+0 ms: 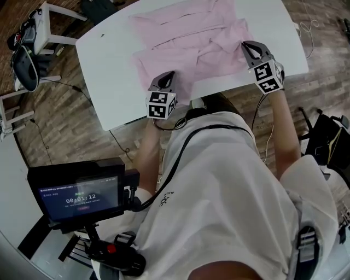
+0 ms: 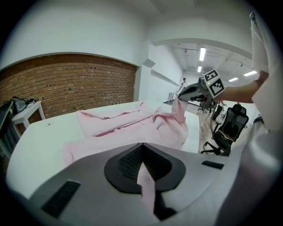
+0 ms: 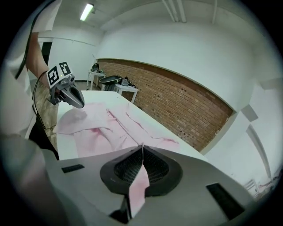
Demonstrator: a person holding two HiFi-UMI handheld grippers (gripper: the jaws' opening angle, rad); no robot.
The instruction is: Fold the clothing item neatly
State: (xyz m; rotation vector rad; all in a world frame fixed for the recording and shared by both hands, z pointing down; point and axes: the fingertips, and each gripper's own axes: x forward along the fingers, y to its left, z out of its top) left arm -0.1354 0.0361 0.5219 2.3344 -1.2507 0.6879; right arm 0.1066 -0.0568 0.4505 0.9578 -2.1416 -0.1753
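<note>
Crumpled pink shirt [image 1: 186, 41] on white table [image 1: 109, 65], left gripper [image 1: 168, 75] jaws clamped on near edge, right gripper [image 1: 245, 45] jaws clamped on raised fold, screen [image 1: 79, 197] by lap, brick wall [image 2: 66, 84] beyond

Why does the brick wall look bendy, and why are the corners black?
Left gripper view: the wide-angle lens bows the brick wall and blacks out the corners. Right gripper view: the same bend and dark corners, plus a glaring ceiling lamp. Head view: the table edge curves mildly.
</note>
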